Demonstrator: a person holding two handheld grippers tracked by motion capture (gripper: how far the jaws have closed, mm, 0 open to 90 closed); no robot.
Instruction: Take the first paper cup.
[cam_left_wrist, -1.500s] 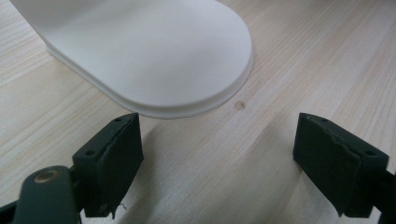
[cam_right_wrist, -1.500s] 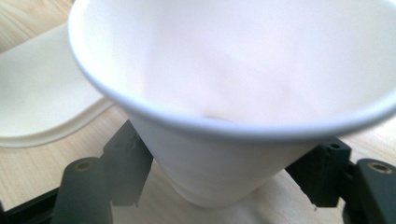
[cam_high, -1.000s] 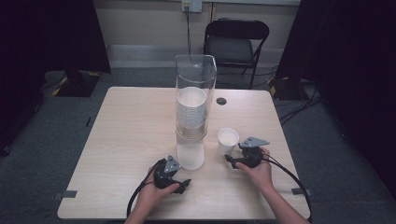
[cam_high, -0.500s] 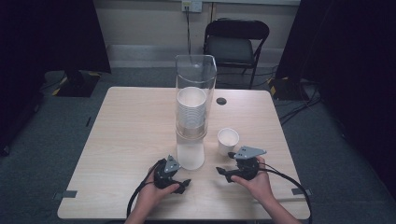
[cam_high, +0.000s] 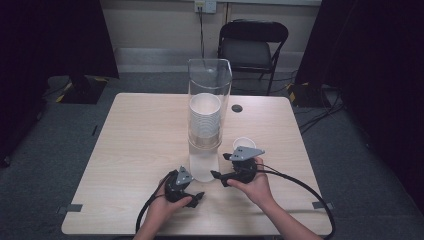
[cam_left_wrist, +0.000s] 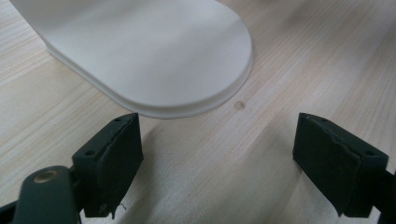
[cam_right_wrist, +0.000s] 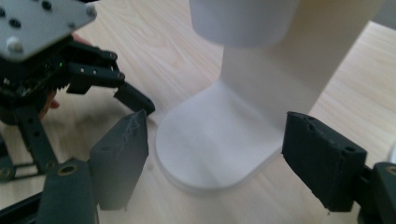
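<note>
On the near half of the table (cam_high: 140, 140), a tall clear cup dispenser (cam_high: 209, 95) stands on a white base (cam_right_wrist: 215, 144), a stack of paper cups (cam_high: 205, 120) inside it. Just left of the base, the left gripper (cam_high: 192, 196) rests with jaws apart and empty. Right of it, the right gripper (cam_high: 216, 176) points at the base, jaws recently narrowed yet apart, holding nothing. One single cup (cam_high: 244, 144) stands beyond that gripper.

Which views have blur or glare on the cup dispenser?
High view: sharp, dark surroundings, faint glare on the clear plastic dispenser tube. Left gripper view: white rounded dispenser base soft, washed out. Right gripper view: near black jaw pad motion-blurred, base hazy.
</note>
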